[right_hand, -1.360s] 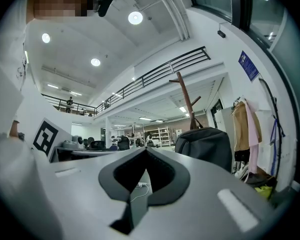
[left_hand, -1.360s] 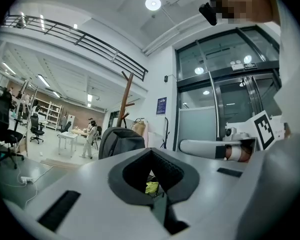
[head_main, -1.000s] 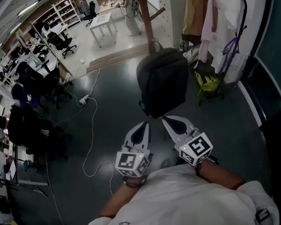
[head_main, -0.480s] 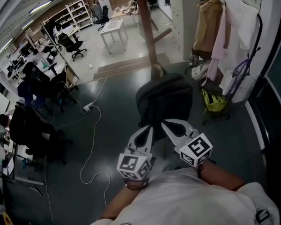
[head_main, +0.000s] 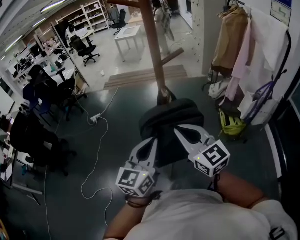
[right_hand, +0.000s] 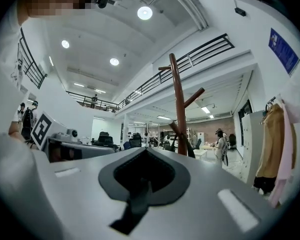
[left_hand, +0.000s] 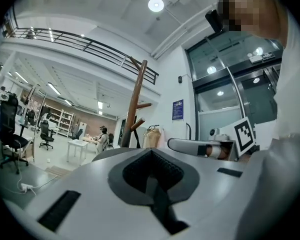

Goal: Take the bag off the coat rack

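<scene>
The left gripper [left_hand: 151, 156] has its fingers [left_hand: 90, 194] pressed together with nothing between them, only the spade-shaped gap at their root. The right gripper [right_hand: 146, 154] is the same, fingers [right_hand: 225, 204] closed on nothing. In the head view both point up and forward, left gripper [head_main: 151, 141] and right gripper [head_main: 179, 129] side by side, their tips over the lower edge of the bag [head_main: 172, 119]; contact cannot be told. The dark bag hangs by its top loop against the pole of the rack [head_main: 150, 39], low on it. Coats [head_main: 230, 39] hang on the wall to the right, and a white cable [head_main: 97, 149] trails over the floor [head_main: 115, 114] to the left.
</scene>
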The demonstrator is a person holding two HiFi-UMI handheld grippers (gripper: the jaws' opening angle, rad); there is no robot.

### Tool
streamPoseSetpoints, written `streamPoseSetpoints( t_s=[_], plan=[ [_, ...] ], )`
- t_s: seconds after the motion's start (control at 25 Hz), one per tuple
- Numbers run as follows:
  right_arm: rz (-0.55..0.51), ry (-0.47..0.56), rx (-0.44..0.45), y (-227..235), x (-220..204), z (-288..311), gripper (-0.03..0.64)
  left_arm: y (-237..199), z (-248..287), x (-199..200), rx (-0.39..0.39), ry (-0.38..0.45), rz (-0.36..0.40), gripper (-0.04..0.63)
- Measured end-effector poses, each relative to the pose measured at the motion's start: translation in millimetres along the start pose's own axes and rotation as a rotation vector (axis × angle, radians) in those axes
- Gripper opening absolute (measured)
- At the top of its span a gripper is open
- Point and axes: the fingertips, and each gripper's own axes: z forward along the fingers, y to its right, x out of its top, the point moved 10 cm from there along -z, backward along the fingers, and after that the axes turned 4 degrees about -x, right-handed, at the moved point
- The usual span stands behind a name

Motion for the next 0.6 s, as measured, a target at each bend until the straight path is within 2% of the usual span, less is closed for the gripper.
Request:
streamPoseSetpoints(
  t_s=[0.16,0.6],
  plan=[
    [-0.025,0.009,-0.012,31,21,16,0.005,-7,18,13,-0.015,-0.005,0.004,0.0],
    [-0.096,-0.038,-0.048,71,43,67,0.031,-44,61,42,-0.069,-0.005,0.015,0.0]
  ],
)
